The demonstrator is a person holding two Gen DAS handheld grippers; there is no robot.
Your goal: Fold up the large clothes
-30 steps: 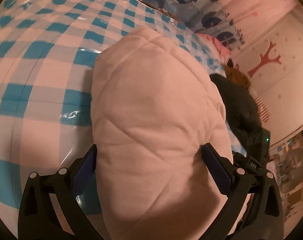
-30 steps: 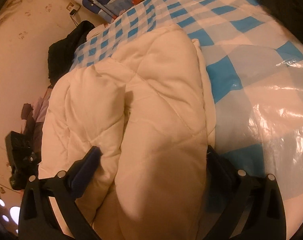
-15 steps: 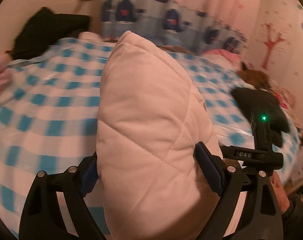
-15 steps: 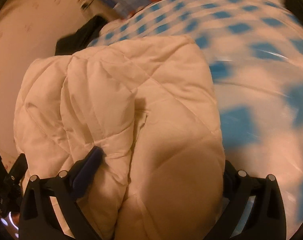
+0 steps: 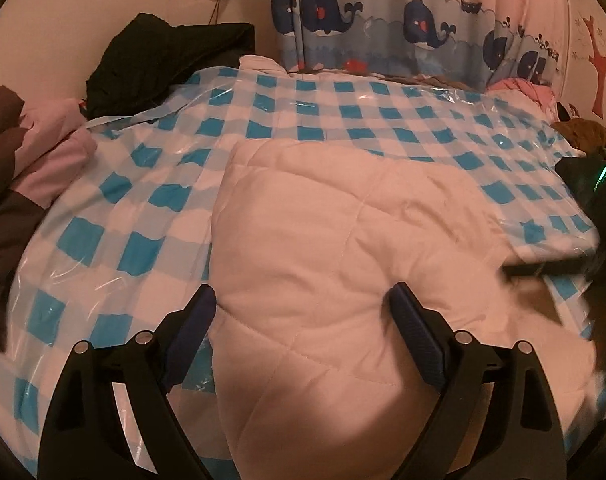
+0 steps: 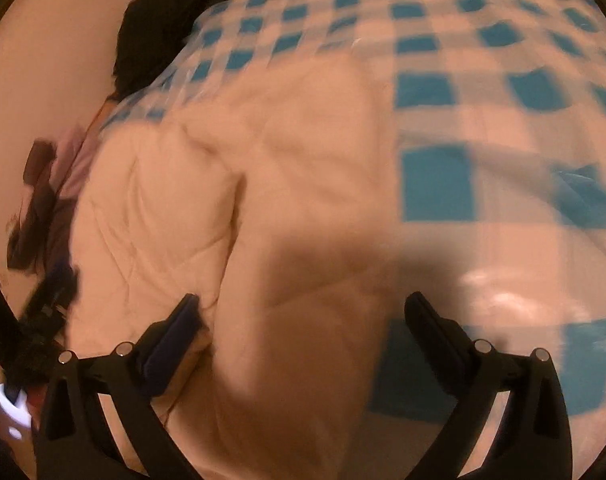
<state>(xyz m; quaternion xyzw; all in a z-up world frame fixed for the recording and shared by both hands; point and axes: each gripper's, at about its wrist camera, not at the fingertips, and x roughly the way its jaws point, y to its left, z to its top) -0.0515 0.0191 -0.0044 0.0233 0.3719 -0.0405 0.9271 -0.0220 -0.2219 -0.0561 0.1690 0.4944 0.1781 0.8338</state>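
Note:
A white quilted garment (image 5: 343, 240) lies bunched on the blue-and-white checked plastic sheet (image 5: 143, 200) that covers the bed. My left gripper (image 5: 301, 312) is shut on a thick fold at its near end; both blue pads press into the padding. In the blurred right wrist view the same garment (image 6: 283, 180) lies folded over itself. My right gripper (image 6: 301, 316) stands wide open around its near end. Its left pad touches the cloth, and its right pad stands clear over the sheet (image 6: 503, 120).
Black clothing (image 5: 163, 56) is heaped at the far left corner by the wall. Pink and brown clothes (image 5: 51, 148) lie along the left edge. A whale-print curtain (image 5: 383, 20) hangs behind the bed. A black device with a green light (image 5: 599, 184) blurs the right edge.
The left gripper held the garment raised upright half a second ago; now it lies flat across the sheet. In the right view the garment has come off the right pad.

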